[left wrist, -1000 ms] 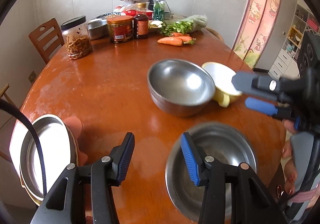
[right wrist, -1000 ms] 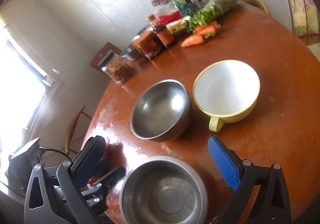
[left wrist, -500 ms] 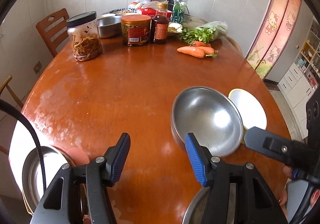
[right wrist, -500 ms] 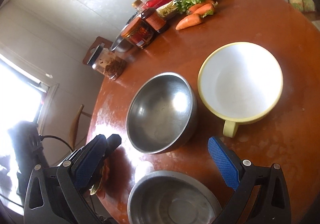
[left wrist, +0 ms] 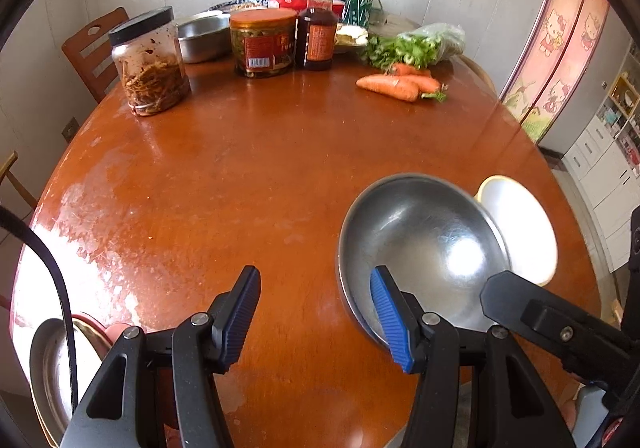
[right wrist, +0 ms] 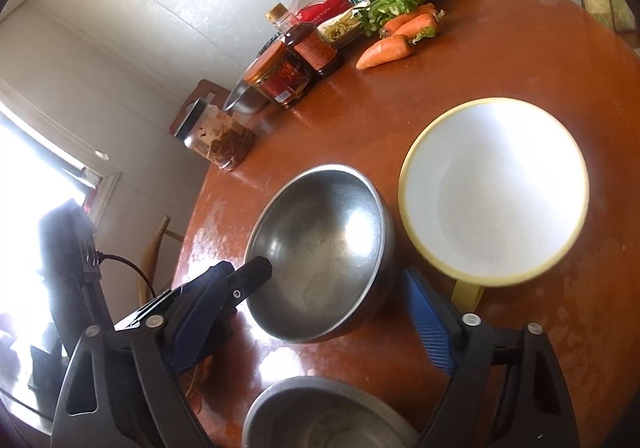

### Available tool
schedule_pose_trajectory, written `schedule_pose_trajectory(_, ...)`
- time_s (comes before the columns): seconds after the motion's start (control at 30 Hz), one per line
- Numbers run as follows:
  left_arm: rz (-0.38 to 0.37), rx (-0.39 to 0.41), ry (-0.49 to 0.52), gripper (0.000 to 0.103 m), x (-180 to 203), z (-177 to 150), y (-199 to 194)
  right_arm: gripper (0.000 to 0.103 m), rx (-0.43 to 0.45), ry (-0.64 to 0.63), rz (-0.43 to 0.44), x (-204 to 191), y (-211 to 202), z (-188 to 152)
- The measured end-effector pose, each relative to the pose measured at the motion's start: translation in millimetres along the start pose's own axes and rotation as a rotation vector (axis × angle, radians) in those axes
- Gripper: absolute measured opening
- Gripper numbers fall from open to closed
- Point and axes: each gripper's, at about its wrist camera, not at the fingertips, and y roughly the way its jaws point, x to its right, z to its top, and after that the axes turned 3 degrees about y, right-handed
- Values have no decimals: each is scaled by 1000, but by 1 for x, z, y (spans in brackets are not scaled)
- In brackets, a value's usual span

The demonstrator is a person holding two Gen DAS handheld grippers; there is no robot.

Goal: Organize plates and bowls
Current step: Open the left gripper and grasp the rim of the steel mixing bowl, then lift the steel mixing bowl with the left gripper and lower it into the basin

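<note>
1. The right hand-held gripper (right wrist: 320, 312) straddles the near side of the deep steel bowl (right wrist: 320, 256); its jaws are closing with the bowl between them, and the pads do not seem to press on it yet, though the left pad is blurred.
2. The left hand-held gripper (left wrist: 316, 320) is released and holds nothing; its right pad (left wrist: 390, 322) sits at the bowl's rim, its left pad over bare surface (left wrist: 240, 188).
3. Risk: the rounded steel wall could slip from the closing pads and skid into the yellow-rimmed bowl (right wrist: 494, 188), touching it just beyond.
4. Risk: both hand-held grippers crowd one bowl and may collide.
5. Only the right view shows a second steel bowl (right wrist: 328, 416) directly beneath its gripper.
6. Only the left view shows steel plates (left wrist: 48, 372) left of its gripper, at the surface's edge.
</note>
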Motion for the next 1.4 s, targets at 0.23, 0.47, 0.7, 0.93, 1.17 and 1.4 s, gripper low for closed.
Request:
schedule_pose_trajectory(0.23, -46, -56, -22, 42, 0, -2, 17, 65, 12, -51, -38, 2, 6, 1)
schedule_pose_trajectory(0.47, -68, -53, -13, 30, 3, -4, 15, 57, 2, -102, -46, -4, 12, -2)
schedule_pose_trajectory(0.7, -61, -31, -9, 30, 3, -8, -2, 57, 1, -124, -45, -10, 8, -5)
schedule_pose_trajectory(0.93, -63, -8, -6, 30, 6, -15, -26, 57, 13, -159, -41, -21, -6, -10)
schedule_pose_trajectory(1.17, -55, 35, 5, 30, 10, -24, -52, 57, 41, -189, -32, -32, -24, -18)
schedule_pose_trajectory(1.4, -61, 65, 9, 30, 13, -36, -76, 57, 58, -219, -27, -40, -41, -31)
